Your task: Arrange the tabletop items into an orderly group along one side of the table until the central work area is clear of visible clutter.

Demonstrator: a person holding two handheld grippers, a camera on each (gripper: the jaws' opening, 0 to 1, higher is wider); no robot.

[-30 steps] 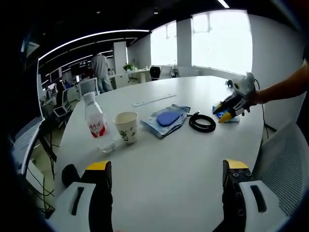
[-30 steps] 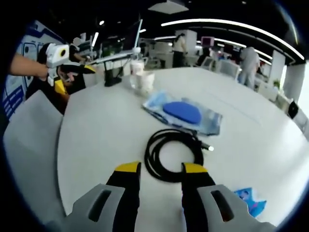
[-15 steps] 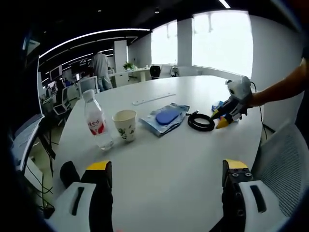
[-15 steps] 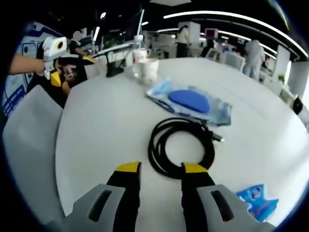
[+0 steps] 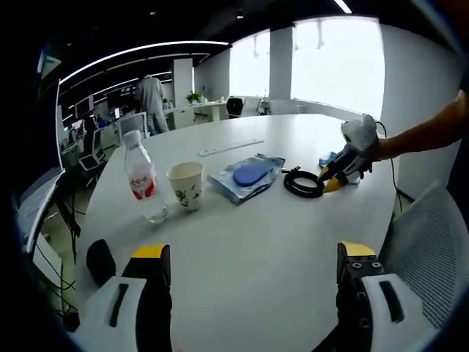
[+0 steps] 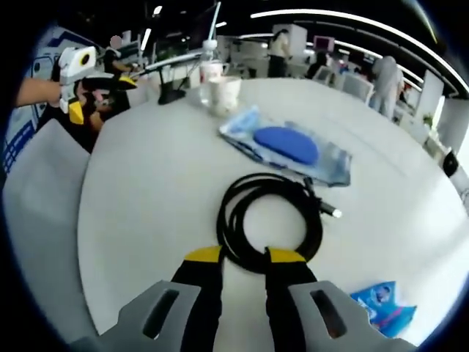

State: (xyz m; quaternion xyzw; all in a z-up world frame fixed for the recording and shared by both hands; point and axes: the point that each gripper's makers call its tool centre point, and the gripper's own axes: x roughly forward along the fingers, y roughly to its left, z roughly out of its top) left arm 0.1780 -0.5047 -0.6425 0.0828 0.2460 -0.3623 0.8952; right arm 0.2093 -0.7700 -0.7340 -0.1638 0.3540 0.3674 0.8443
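My right gripper (image 6: 242,255) sat low over the white table (image 6: 146,183), its yellow-tipped jaws narrowed to a small gap with the near edge of the coiled black cable (image 6: 271,220) lying between the tips. I could not tell whether the pads were already pressing the cable or just flanking it. Ahead of those jaws, beyond the coil, lay the blue pad in its clear wrapper (image 6: 287,145). Farther ahead and to the left stood the paper cup (image 6: 222,94), with the water bottle (image 6: 208,66) just behind it. To the right of the jaws, close to the table edge, lay a small blue packet (image 6: 384,306). My left gripper (image 6: 80,81) showed far off to the left, past the table's rim.

In the left gripper view, my left gripper (image 5: 251,262) hung above the near part of the table (image 5: 249,235) with its jaws spread wide and nothing between them. Ahead and left of them stood the water bottle (image 5: 143,180) and, just beside it, the paper cup (image 5: 185,186). Straight ahead lay the wrapped blue pad (image 5: 246,175), then the cable (image 5: 303,183) to its right. The right gripper (image 5: 338,174) was down at the coil's far side, a hand (image 5: 370,149) behind it, and a bit of the blue packet (image 5: 325,158) showed just past it.
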